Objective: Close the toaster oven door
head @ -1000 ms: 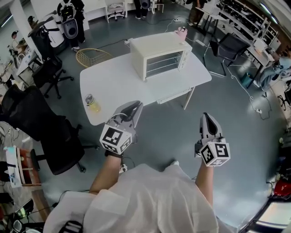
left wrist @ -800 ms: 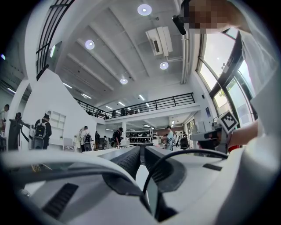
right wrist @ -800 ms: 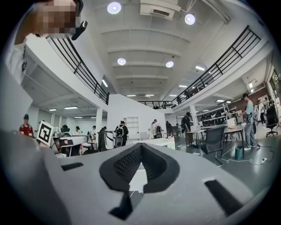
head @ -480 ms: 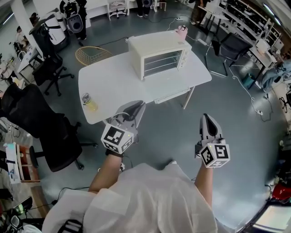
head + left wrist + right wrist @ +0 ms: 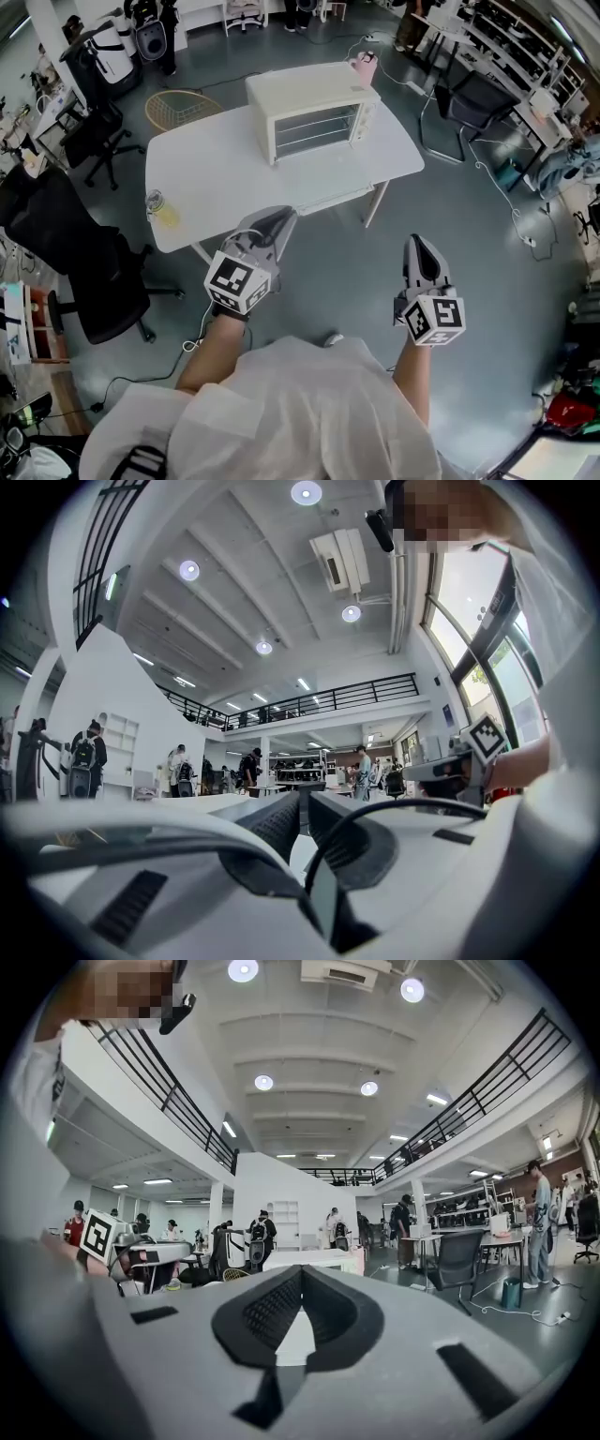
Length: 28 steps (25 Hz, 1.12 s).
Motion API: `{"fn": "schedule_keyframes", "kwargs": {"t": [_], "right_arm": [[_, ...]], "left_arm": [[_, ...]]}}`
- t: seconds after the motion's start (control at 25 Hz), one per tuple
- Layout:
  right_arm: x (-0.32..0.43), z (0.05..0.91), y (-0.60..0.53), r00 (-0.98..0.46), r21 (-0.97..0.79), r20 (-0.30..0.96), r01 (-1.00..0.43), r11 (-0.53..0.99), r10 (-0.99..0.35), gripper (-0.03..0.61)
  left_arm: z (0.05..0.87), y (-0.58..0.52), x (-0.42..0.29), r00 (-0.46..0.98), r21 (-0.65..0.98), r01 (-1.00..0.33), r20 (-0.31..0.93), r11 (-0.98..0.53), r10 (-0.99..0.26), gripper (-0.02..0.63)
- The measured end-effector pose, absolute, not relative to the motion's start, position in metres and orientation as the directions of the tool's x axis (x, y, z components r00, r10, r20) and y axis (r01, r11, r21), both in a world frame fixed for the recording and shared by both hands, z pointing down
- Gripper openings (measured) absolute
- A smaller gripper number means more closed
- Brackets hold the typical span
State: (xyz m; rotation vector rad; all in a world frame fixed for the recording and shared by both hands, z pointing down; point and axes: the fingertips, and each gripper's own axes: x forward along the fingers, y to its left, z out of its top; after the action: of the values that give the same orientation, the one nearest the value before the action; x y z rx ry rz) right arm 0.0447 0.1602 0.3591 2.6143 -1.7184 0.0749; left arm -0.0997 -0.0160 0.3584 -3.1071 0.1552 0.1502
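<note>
A cream toaster oven (image 5: 309, 114) stands at the far side of a white table (image 5: 234, 178), well ahead of both grippers. Its glass door faces me and looks upright against the front. My left gripper (image 5: 278, 221) hangs over the floor just off the table's near edge, jaws together with nothing between them; in the left gripper view the pads (image 5: 281, 822) stand almost touching. My right gripper (image 5: 416, 247) is further right over the bare floor, shut and empty, its tips (image 5: 300, 1277) meeting. Neither gripper touches the oven.
A jar of yellow liquid (image 5: 161, 208) sits at the table's left corner and a pink item (image 5: 362, 67) stands behind the oven. Black office chairs stand at the left (image 5: 80, 272) and at the back right (image 5: 478, 98). A yellow wire basket (image 5: 178, 108) lies on the floor beyond the table.
The table and oven have drifted left and slightly up in the head view as the person shifts. Both grippers keep about the same place and stay shut.
</note>
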Motion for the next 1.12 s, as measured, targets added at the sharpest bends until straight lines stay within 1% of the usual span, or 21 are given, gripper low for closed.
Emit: {"fn": "schedule_keyframes", "kwargs": {"t": [0.24,0.48,0.84,1.12], "right_arm": [[0.095,0.353,0.179,0.353,0.006,0.069,-0.935,-0.354,-0.933,0.005],[0.135,0.345,0.194,0.299,0.031,0.075,-0.954,-0.298,-0.951,0.005],[0.174,0.365,0.181,0.238,0.035,0.123,-0.971,-0.236,-0.963,0.005],[0.189,0.375,0.130,0.168,0.003,0.132,-0.986,-0.169,-0.977,0.005]], "left_arm": [[0.351,0.010,-0.050,0.986,-0.019,-0.130,-0.109,-0.991,-0.128,0.026],[0.346,0.023,-0.013,0.974,0.028,-0.187,-0.126,-0.982,-0.189,0.026],[0.361,0.019,-0.001,0.952,0.042,-0.282,-0.108,-0.958,-0.285,0.026],[0.370,-0.023,0.006,0.930,0.054,-0.352,-0.094,-0.935,-0.355,0.026]]}}
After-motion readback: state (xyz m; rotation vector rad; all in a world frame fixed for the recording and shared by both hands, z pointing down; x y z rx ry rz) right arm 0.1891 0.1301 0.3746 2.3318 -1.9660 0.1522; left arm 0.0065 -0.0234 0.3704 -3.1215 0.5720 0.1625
